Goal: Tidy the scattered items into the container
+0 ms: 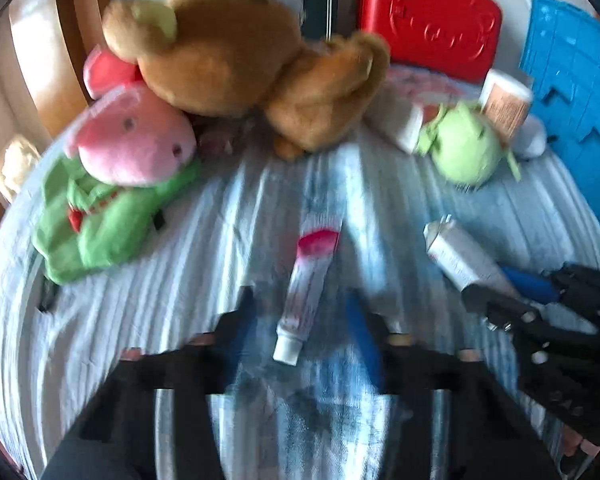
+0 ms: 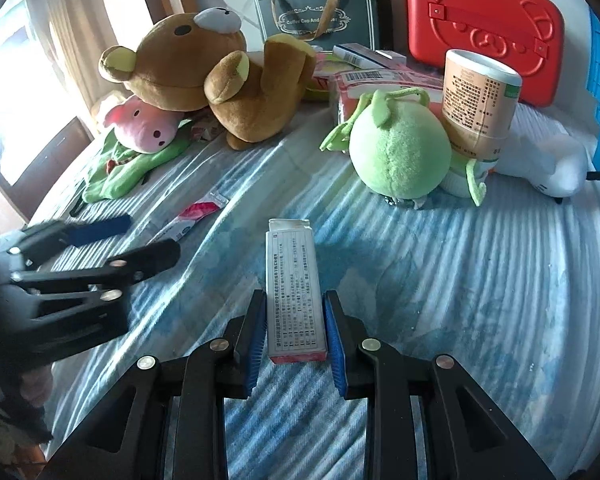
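A pink-and-white toothpaste tube (image 1: 309, 280) lies on the blue striped cloth between the fingers of my left gripper (image 1: 300, 298), cap toward the camera. Gaps show on both sides of it, so the left gripper is open. The left wrist view is blurred. My right gripper (image 2: 296, 332) is shut on a long white printed box (image 2: 294, 280), its blue pads pressing both long sides. The left wrist view has the right gripper (image 1: 500, 288) with the box (image 1: 456, 254) at the right. In the right wrist view, the left gripper (image 2: 152, 234) stands at the left by the tube (image 2: 192, 216).
A blue crate (image 1: 572, 100) stands at the far right, a red plastic case (image 2: 480, 28) at the back. A brown bear (image 2: 228, 92), a pink plush on green cloth (image 2: 140, 128), a green round plush (image 2: 396, 152), a tall can (image 2: 480, 100), a white plush (image 2: 548, 164) and a dark gift bag (image 2: 324, 12) crowd the back.
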Tool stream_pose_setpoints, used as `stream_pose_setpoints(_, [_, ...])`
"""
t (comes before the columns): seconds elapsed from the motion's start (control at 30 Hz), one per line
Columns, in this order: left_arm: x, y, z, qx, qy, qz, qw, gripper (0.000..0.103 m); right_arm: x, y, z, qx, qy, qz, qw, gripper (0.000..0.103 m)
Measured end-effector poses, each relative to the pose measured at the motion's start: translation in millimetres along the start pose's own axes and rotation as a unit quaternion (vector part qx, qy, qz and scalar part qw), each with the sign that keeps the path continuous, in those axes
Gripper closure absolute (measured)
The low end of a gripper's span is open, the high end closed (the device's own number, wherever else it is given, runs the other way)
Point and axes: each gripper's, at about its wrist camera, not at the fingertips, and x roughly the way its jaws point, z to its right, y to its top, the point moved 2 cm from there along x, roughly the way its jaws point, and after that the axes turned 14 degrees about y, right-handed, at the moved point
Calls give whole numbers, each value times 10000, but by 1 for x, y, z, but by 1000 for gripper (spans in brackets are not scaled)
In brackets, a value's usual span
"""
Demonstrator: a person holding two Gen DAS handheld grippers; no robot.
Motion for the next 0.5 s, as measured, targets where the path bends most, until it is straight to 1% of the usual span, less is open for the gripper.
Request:
stream_pose_setpoints(0.13, [7, -2, 1, -122, -42, 92, 9999, 74, 3, 2, -1, -36, -30, 12, 10000, 75])
stream_pose_setpoints(0.17, [7, -3, 3, -132, -59, 110, 9998, 81, 4, 3, -2, -50, -48, 15, 10000, 75])
stream_pose_setpoints(0.2, [7, -4, 6, -119, -72, 106, 9998, 86, 4, 3, -2, -64, -64, 18, 10000, 75])
stream_pose_setpoints(0.27, [6, -6, 10, -131, -79, 100, 9998, 86, 6, 5, -5, -102, -125, -4, 9999, 75])
stream_pose_setpoints(0.4, [-8, -4, 18, -133, -23, 358, 9993, 86, 2, 5, -13, -154, -63, 47, 9999, 76])
stream_pose_setpoints(0.5, [-17, 3, 23, -147, 28, 433, 9990, 86, -8, 10, -17, -202, -52, 125, 9997, 76])
